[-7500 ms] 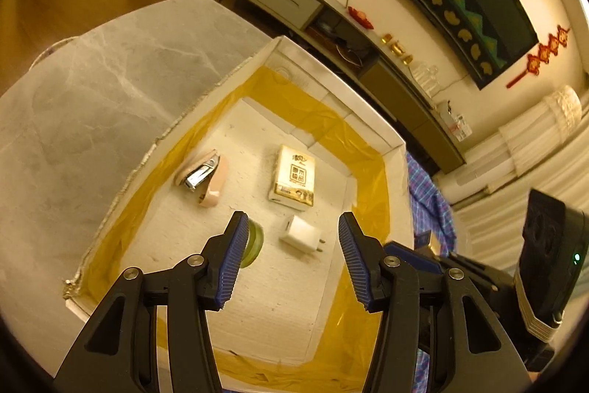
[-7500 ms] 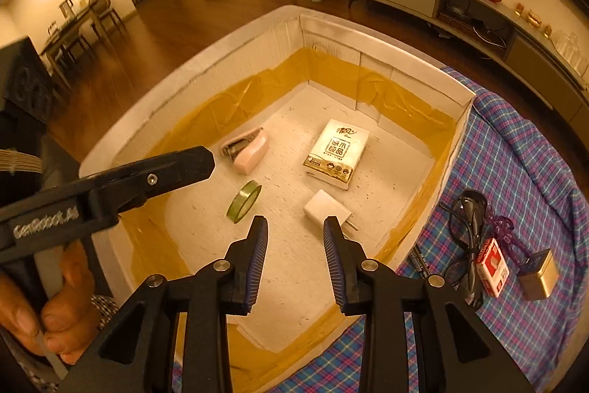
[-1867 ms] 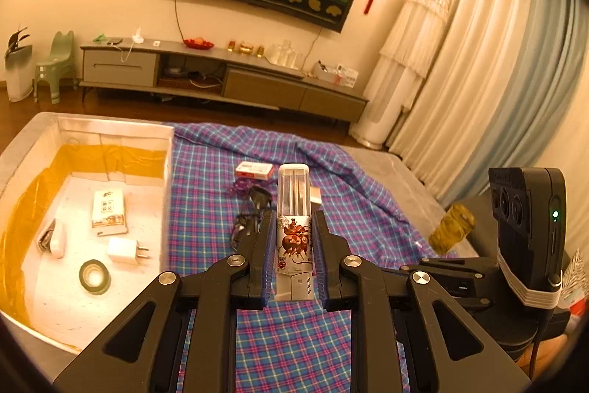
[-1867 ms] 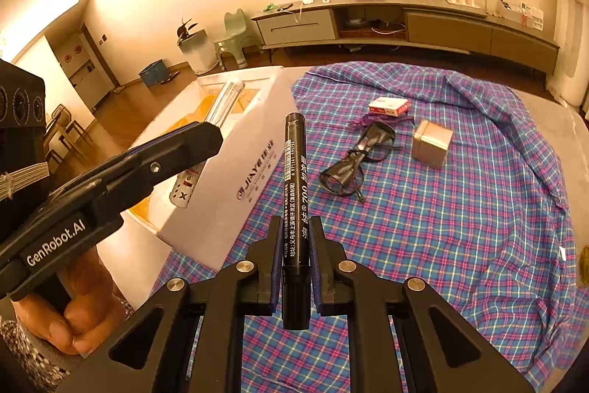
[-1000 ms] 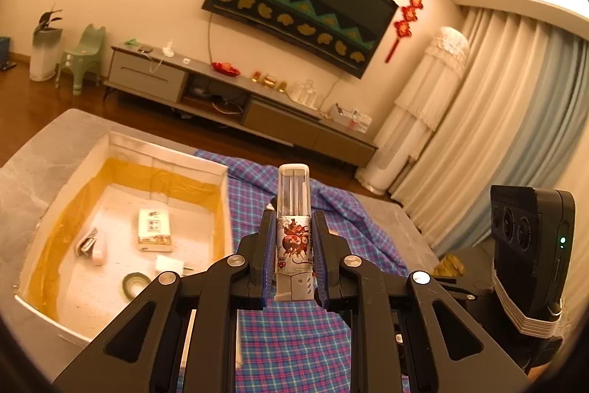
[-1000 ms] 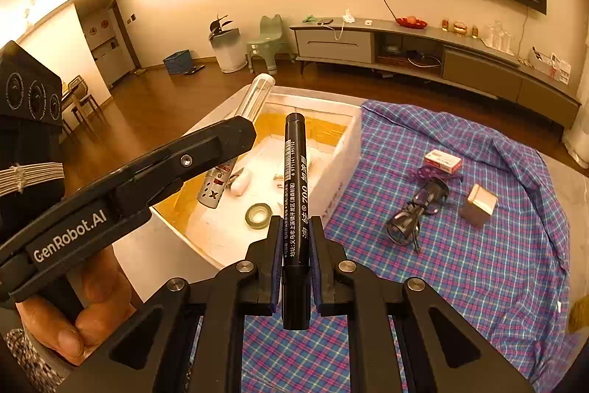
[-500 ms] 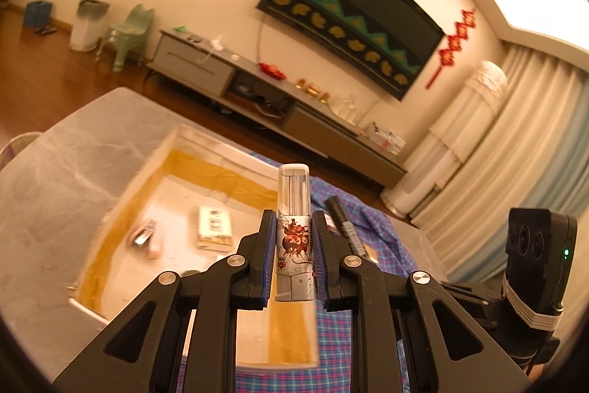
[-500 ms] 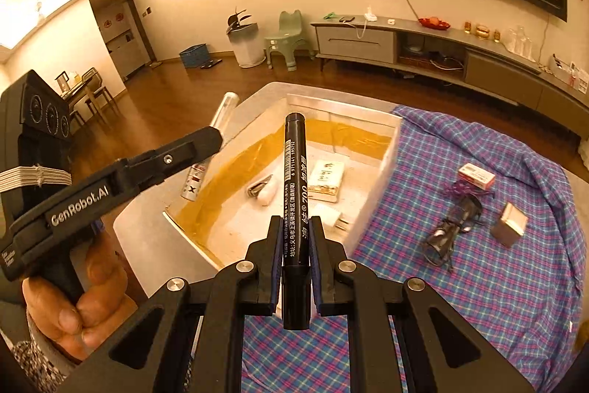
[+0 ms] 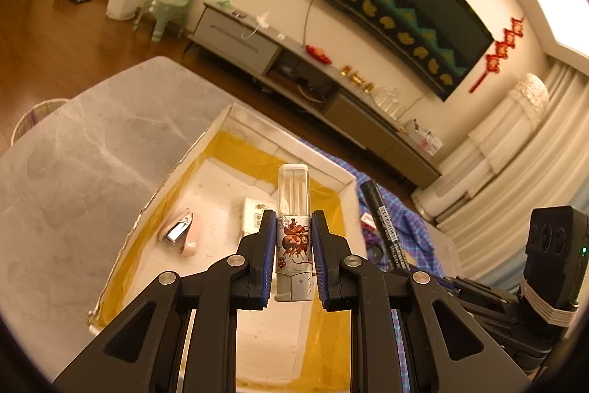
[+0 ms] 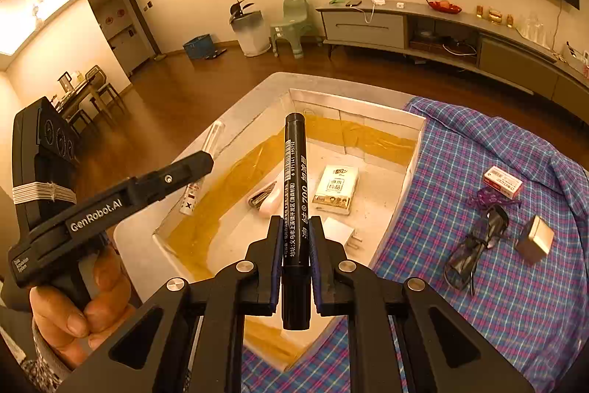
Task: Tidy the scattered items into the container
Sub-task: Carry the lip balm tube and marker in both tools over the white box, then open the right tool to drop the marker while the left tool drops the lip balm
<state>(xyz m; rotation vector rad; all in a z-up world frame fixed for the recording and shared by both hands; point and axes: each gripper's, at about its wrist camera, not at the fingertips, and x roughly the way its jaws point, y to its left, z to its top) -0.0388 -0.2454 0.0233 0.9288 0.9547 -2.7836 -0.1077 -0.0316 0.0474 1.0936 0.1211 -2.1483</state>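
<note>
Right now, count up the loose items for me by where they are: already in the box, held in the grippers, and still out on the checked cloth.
In the box: 3 seen: stapler, tissue pack, charger plug
Held in grippers: 2: marker in the right gripper, glue stick in the left gripper
On the cloth: 3: red-and-white pack, glasses, small metal box
Total: 8

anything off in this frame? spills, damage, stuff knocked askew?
Nothing stands out. Left tongs grip the small clear-capped tube squarely; right tongs grip the black marker upright. Both are near the white box. No spills or damage visible.
</note>
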